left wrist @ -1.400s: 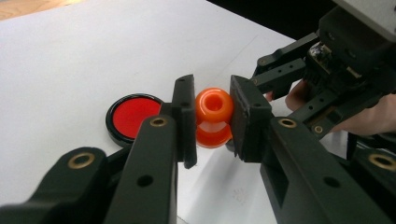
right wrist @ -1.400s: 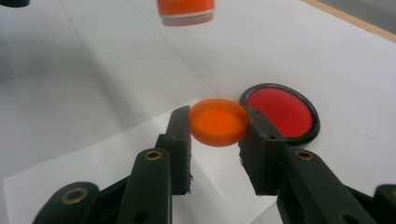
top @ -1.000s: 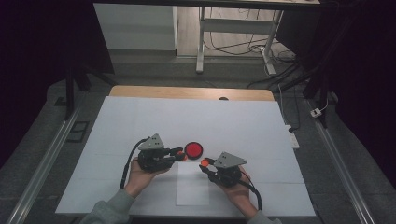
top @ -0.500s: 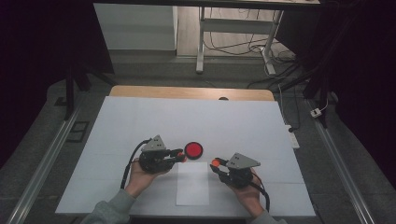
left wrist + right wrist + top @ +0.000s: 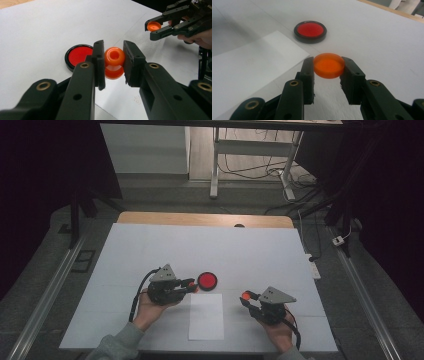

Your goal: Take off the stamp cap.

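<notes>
Two orange pieces, one per gripper. Left gripper (image 5: pixel 113 62) clamps a small glossy orange bottle (image 5: pixel 114 62) by its neck, open mouth facing the camera, held over the white table (image 5: pixel 150 250). Right gripper (image 5: pixel 328 65) grips the flat round orange cap (image 5: pixel 329 65), well apart from the bottle. Red disc with black rim (image 5: pixel 207 280) lies just beside the bottle; white paper sheet (image 5: pixel 206 317) sits between the hands.

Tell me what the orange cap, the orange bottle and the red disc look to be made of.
Orange cap: likely translucent plastic, glowing edges, matte top.
Orange bottle: glossy moulded plastic, bright highlights on its rounded neck.
Red disc: smooth red face in a dark rim, perhaps plastic or rubber; unclear.
</notes>
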`<state>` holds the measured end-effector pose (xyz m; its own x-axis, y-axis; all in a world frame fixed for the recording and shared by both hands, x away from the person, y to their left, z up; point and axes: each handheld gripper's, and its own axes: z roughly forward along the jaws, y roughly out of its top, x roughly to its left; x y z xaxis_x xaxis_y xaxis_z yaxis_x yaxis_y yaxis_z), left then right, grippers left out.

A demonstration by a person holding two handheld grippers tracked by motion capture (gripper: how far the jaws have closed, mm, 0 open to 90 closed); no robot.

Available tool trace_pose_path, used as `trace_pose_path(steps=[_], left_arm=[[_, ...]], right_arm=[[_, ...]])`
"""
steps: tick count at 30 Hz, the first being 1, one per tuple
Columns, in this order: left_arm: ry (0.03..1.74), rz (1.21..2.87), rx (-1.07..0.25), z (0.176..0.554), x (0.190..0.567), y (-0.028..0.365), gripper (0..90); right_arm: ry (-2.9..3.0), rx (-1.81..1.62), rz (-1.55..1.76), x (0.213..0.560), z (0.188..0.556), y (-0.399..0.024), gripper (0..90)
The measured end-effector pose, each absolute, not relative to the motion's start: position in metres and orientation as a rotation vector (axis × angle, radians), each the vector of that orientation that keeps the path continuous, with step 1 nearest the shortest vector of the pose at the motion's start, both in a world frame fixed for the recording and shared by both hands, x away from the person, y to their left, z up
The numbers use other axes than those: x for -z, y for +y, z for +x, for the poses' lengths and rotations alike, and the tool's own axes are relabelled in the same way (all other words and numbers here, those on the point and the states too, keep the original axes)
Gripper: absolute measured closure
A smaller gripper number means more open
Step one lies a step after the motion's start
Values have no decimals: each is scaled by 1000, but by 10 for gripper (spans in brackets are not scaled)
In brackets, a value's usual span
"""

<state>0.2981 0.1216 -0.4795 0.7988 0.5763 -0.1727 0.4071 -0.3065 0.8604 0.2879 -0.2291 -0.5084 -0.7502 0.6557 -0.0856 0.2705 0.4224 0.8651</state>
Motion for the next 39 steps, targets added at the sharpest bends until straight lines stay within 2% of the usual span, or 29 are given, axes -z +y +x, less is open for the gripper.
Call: trace_pose_path(steps=[15,39], left_arm=[[734,1938,-207,299,478,123,726],[734,1930,-234,299,473,125,726]], right_arm=[[2226,-1234,839,511,278,-264,649],[2231,-1230,813,510,280,-262,648]])
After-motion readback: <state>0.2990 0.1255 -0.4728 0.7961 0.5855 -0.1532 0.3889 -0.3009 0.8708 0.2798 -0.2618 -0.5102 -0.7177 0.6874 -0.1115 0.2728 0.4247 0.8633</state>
